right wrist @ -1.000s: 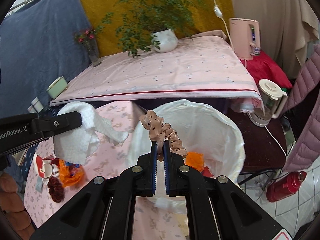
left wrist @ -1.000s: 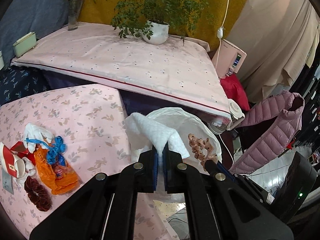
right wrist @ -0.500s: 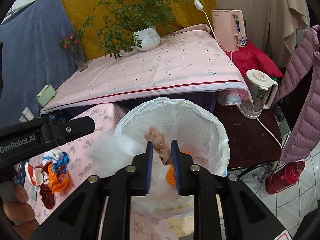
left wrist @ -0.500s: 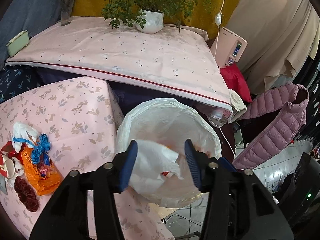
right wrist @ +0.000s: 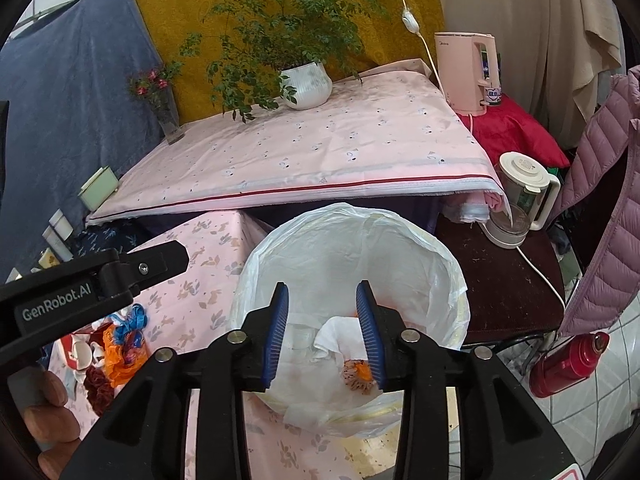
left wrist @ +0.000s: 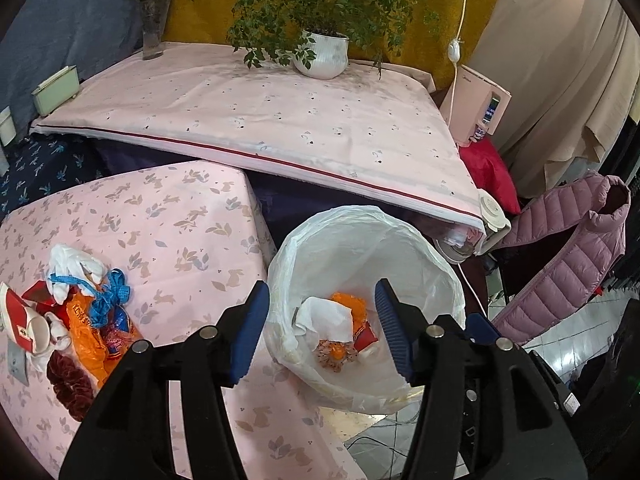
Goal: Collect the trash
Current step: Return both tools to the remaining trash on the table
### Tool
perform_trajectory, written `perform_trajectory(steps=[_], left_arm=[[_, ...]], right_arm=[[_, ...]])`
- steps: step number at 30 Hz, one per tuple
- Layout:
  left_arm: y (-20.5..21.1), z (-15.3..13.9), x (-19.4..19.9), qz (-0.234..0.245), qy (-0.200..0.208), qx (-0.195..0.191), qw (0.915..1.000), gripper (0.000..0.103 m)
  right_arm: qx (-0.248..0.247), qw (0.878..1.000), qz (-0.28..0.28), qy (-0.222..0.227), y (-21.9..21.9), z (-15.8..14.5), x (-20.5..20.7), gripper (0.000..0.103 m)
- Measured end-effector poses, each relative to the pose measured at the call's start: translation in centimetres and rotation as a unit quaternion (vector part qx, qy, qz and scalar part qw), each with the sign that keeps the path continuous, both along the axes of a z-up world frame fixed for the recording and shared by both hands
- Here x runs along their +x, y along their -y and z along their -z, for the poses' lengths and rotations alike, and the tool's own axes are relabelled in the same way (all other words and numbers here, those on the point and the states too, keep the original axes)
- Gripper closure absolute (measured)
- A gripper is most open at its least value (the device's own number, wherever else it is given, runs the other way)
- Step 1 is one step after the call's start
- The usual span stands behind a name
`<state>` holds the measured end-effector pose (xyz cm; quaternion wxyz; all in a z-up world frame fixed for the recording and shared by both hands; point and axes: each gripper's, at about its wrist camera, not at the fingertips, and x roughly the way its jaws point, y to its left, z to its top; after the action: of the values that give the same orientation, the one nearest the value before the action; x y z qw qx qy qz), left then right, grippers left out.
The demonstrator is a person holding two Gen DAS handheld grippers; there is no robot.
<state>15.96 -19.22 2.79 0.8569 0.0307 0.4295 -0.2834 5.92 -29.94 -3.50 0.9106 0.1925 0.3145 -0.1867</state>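
"GenRobot.AI" is printed in pale letters along the left hand-held gripper point(right wrist: 176, 258). Both hand-held grippers hang over the bin point(left wrist: 404, 236) with its white liner; the left hand-held gripper's jaws stand wide apart and empty, and the right hand-held gripper point(right wrist: 322, 330) has just been opening, nothing between its jaws. In the bin lie one white tissue point(left wrist: 328, 316) and one frilly scrunchie point(left wrist: 335, 355). A small pile of trash point(left wrist: 76, 320) sits on the floral surface point(left wrist: 180, 220); its red packet's lettering is too small to read, I think.
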Motion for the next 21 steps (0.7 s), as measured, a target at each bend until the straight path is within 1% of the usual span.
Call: perform_trajectory(steps=[7, 11, 14, 18, 21], left_arm=[[-1.7, 0.3, 0.1, -0.018, -0.002, 0.000, 0.9998, 0.051], [-3.1, 0.6, 0.1, -0.034, -0.003, 0.000, 0.9994, 0.045], [-4.3, 0.9, 0.3, -0.049, -0.006, 0.001, 0.9988, 0.044], [-6.1, 1.5, 0.6, -0.072, -0.009, 0.004, 0.9973, 0.039], [-7.6, 1.9, 0.8, -0.088, -0.012, 0.007, 0.9960, 0.038]], right_arm=[[-0.002, 1.000, -0.010, -0.001, -1.1, -0.2, 0.1, 0.065], [-0.004, 1.000, -0.019, -0.002, -2.1, -0.2, 0.2, 0.064], [-0.005, 1.000, -0.026, -0.004, -2.8, -0.2, 0.4, 0.063], [-0.006, 0.999, -0.038, -0.007, -4.0, 0.0, 0.7, 0.063], [-0.008, 0.999, -0.048, -0.009, -4.9, 0.1, 1.0, 0.063]])
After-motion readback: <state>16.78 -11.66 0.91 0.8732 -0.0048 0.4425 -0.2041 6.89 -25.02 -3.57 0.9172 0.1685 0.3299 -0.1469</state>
